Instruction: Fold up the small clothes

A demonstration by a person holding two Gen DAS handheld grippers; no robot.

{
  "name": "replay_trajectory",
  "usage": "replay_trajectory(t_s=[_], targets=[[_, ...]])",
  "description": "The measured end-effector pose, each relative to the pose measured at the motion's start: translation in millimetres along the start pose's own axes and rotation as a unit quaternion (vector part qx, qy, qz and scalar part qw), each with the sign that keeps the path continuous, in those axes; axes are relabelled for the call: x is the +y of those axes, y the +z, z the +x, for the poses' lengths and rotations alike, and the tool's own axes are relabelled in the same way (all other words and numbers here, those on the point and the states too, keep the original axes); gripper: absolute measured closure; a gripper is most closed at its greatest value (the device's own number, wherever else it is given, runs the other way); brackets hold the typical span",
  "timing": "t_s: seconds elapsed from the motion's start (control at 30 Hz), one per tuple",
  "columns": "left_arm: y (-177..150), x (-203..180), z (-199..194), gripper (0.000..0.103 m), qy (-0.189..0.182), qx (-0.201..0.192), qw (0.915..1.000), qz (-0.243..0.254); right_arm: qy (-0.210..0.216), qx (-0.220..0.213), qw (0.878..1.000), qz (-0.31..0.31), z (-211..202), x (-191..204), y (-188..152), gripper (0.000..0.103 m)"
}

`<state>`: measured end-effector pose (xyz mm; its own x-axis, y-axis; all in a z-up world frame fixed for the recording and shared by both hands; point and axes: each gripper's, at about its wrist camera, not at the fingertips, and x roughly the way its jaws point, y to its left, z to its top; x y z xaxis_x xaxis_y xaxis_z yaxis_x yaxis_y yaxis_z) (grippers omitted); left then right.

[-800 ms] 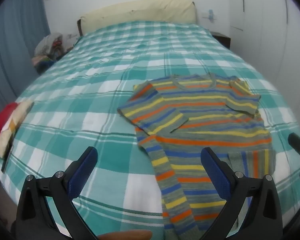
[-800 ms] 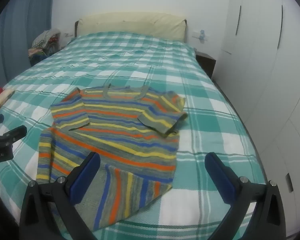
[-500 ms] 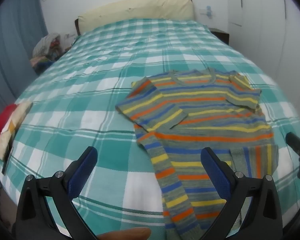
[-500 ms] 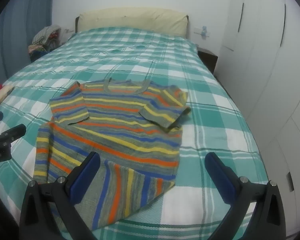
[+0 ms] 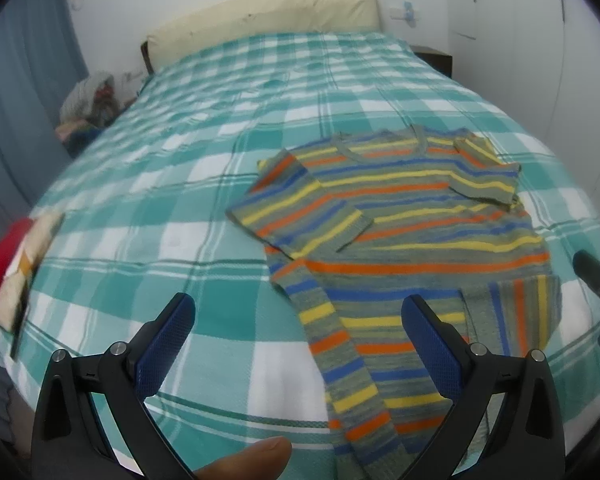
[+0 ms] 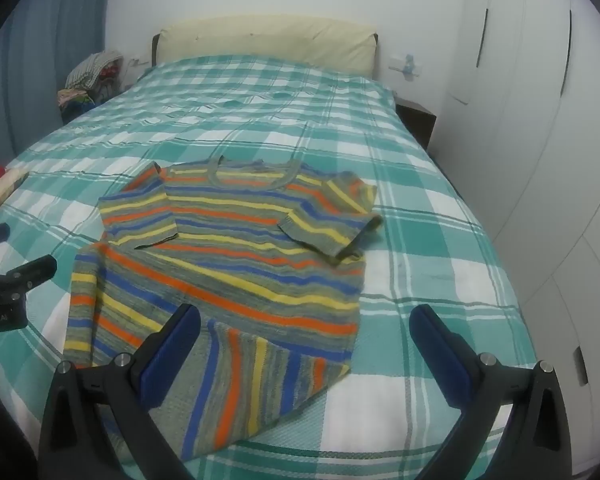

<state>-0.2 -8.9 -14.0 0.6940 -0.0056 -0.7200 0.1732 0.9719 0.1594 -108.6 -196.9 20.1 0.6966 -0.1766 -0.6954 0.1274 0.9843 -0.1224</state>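
Note:
A small striped sweater (image 5: 412, 224) in grey, orange, yellow and blue lies flat on the green checked bed (image 5: 180, 184), neck toward the headboard. Both short upper sleeves are folded inward over its chest, and its lower hem corner is turned up. My left gripper (image 5: 298, 324) hovers open above the sweater's lower left edge, nothing between its blue pads. In the right wrist view the same sweater (image 6: 236, 248) fills the middle, and my right gripper (image 6: 306, 336) hangs open over its lower hem, holding nothing. The left gripper's body (image 6: 16, 284) shows at the left edge.
A cream headboard (image 6: 268, 38) closes the far end of the bed. White wardrobe doors (image 6: 540, 120) stand along the right side. A red and cream folded cloth (image 5: 12, 264) lies at the bed's left edge. A heap of clothes (image 6: 90, 80) sits beside the bed's far left.
Both grippers have drifted slightly back and up, so the sweater sits a little lower and nearer in both views. Both stay open; the sweater itself has not moved.

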Motion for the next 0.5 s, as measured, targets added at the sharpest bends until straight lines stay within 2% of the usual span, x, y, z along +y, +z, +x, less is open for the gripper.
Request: replay_trajectory(t_s=[0.5], targets=[[-0.9,3.2,2.8,0.000,-0.012,0.014,0.9998,-0.006,0.011,0.008,1.000,-0.003,2.7,4.2,-1.5,0.000]])
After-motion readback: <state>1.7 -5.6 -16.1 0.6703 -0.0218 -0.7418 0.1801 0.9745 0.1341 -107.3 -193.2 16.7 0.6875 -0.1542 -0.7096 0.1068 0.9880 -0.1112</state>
